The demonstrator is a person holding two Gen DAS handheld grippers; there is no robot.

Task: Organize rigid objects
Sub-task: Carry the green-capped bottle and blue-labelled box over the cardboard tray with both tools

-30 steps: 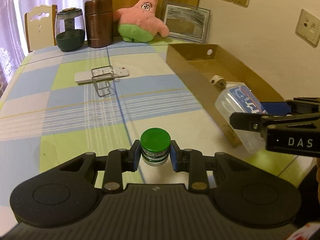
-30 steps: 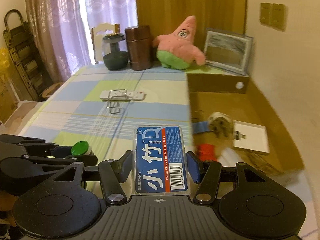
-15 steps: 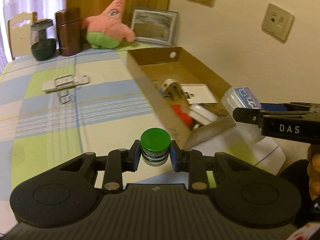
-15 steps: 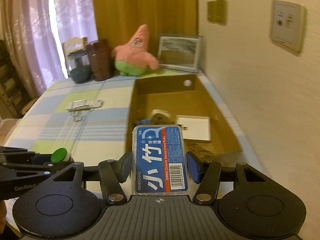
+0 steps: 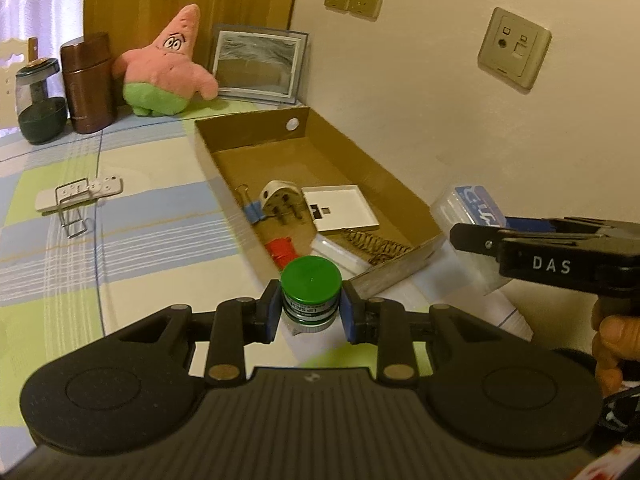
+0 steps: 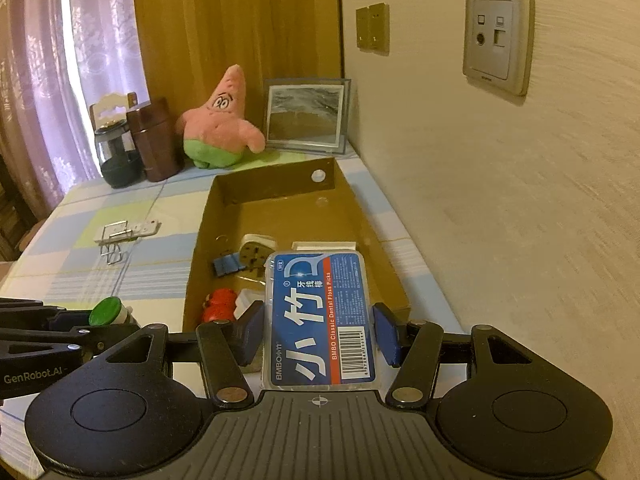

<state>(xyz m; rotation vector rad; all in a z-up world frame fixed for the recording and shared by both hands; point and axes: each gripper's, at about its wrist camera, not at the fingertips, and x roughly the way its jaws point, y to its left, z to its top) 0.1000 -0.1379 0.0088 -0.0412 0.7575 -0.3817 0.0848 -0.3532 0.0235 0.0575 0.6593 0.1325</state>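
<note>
- Cardboard box (image 5: 400, 196), shallow and open-topped, lies on the checked tablecloth (image 5: 132, 240) against the wall; it is where I am sorting small hard things.
- Inside it I see a blue binder clip (image 5: 253, 213), a white plug (image 5: 280, 200), a flat white square plate (image 5: 340, 208), something small and red (image 5: 281, 249) and a white case (image 5: 340, 255), all crowded toward the near end; the far end is bare.
- My left gripper (image 5: 311, 312) is clamped on a small jar with a green lid (image 5: 311, 286), held upright just short of the box's near corner.
- My right gripper (image 6: 318, 334) is clamped on the long sides of a clear floss pick box with a blue label (image 6: 320, 316), label up, held near the box's near right end.
- Neither item is in the box yet; I judge both are on the way to being set down.
- To do this well, I should carry each item fully over the box wall before lowering it.
- I should aim for bare cardboard, perhaps the far half, so nothing lands on the plug or clip.
- I should lower until each rests on the floor before I release, jar kept upright so it does not roll.
- With both grippers close together, I would place one item at a time to avoid knocking them.
- A white remote (image 5: 78, 194) with a wire clip (image 5: 74, 216) waits out on the tablecloth.
</note>
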